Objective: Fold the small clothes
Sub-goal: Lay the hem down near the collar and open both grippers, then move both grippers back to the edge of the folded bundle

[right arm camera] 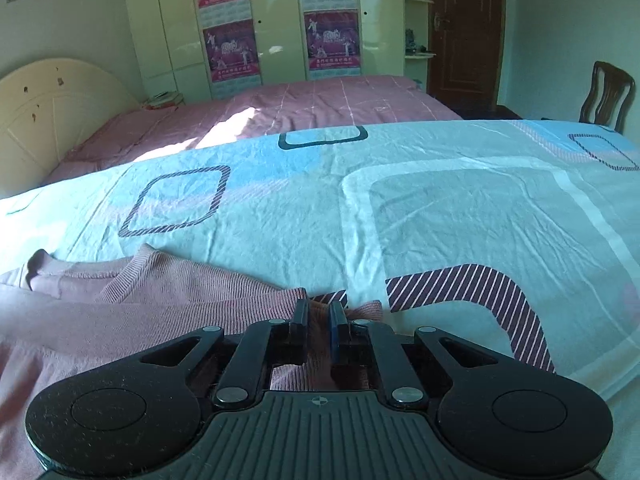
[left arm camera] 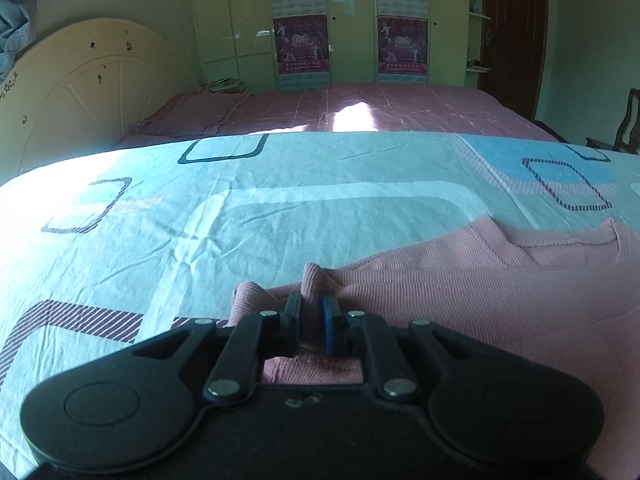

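A pink ribbed knit garment (left arm camera: 460,300) lies flat on the pale blue patterned sheet (left arm camera: 280,208), its neckline toward the far side. In the left wrist view my left gripper (left arm camera: 312,304) sits at the garment's left edge, with a raised fold of pink cloth pinched between its pads. The right wrist view shows the same garment (right arm camera: 160,300) spreading to the left over the sheet (right arm camera: 440,220). There my right gripper (right arm camera: 319,308) is shut on the garment's right corner, cloth showing between the narrow pads.
Beyond the sheet's far edge lies a second bed with a pink cover (left arm camera: 400,112) and a cream headboard (left arm camera: 80,92). A wardrobe with posters (left arm camera: 320,20) lines the back wall. A wooden chair (right arm camera: 608,96) and a brown door (right arm camera: 464,28) are at the right.
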Demonstrator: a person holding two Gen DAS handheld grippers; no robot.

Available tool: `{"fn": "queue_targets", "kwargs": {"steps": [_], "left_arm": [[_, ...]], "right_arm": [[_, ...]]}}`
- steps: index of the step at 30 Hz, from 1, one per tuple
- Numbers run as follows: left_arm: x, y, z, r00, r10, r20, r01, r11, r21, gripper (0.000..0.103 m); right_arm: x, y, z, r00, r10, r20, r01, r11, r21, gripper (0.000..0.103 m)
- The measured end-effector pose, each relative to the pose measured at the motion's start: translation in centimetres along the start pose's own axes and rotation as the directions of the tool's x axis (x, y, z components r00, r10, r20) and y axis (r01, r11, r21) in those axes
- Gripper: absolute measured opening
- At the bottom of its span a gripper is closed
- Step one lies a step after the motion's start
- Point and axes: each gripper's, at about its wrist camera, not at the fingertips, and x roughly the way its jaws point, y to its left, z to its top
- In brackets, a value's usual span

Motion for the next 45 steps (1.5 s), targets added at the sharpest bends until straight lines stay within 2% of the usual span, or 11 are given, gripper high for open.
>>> {"fn": "queue_targets", "kwargs": {"steps": [2,4,12,20,22,23,24,26,29,36,45], "left_arm": [[-0.7,0.5,0.1,1.0,0.006,0.0,-0.006,1.0,-0.019,0.041],[-1.9,1.2,0.0,0.999,0.022,0.023,-0.021,0.999,-0.044,0.076],[-8.2,-0.2,-2.0,0.991,-0.1,0.087,0.1,0.995,0.001,0.069],[-8.4,-5.0,-5.2,0.984,-0.174,0.03,0.171,0.983,0.072,0.069],[-7.6,-4.3,-6.2,0.99,-0.144,0.0,0.144,0.988,0.05,0.072],[-7.5,-3.5,-6.9,0.989,-0.146,0.004,0.146,0.989,0.024,0.073],[-7.5,-2.9,-7.2,0.991,-0.136,0.007,0.136,0.991,0.007,0.074],[-7.6,-1.9,-7.7,0.995,-0.101,0.001,0.101,0.995,-0.017,0.074],[-8.1,-0.6,-8.6,0.997,-0.074,0.013,0.075,0.997,-0.019,0.074],[-9.0,-0.4,-8.6,0.999,-0.04,0.008,0.04,0.998,-0.042,0.074],[-13.4,-3.1,-8.5,0.996,-0.062,0.06,0.062,0.998,-0.008,0.07]], "right_arm": [[-1.0,-0.2,0.3,1.0,-0.015,0.019,0.015,1.0,0.002,0.008],[-2.2,-0.4,0.6,0.999,-0.003,0.035,0.002,1.0,0.019,0.008],[-5.3,3.9,-1.6,0.992,0.123,-0.02,-0.124,0.989,-0.085,0.009],[-5.4,9.4,-4.6,0.972,0.217,-0.089,-0.228,0.964,-0.137,0.011],[-5.3,9.5,-5.6,0.973,0.206,-0.102,-0.22,0.965,-0.143,0.031],[-5.4,9.3,-6.0,0.975,0.196,-0.101,-0.209,0.967,-0.142,0.058],[-5.6,8.9,-6.6,0.978,0.183,-0.096,-0.196,0.969,-0.152,0.062],[-5.7,7.9,-7.4,0.986,0.135,-0.1,-0.15,0.976,-0.157,0.062],[-6.0,5.0,-8.0,0.993,0.092,-0.079,-0.101,0.987,-0.123,0.041],[-7.1,3.6,-8.3,0.997,0.01,-0.071,-0.023,0.981,-0.195,0.04],[-10.9,6.9,-9.3,0.992,0.119,-0.047,-0.125,0.976,-0.177,0.041]]}}
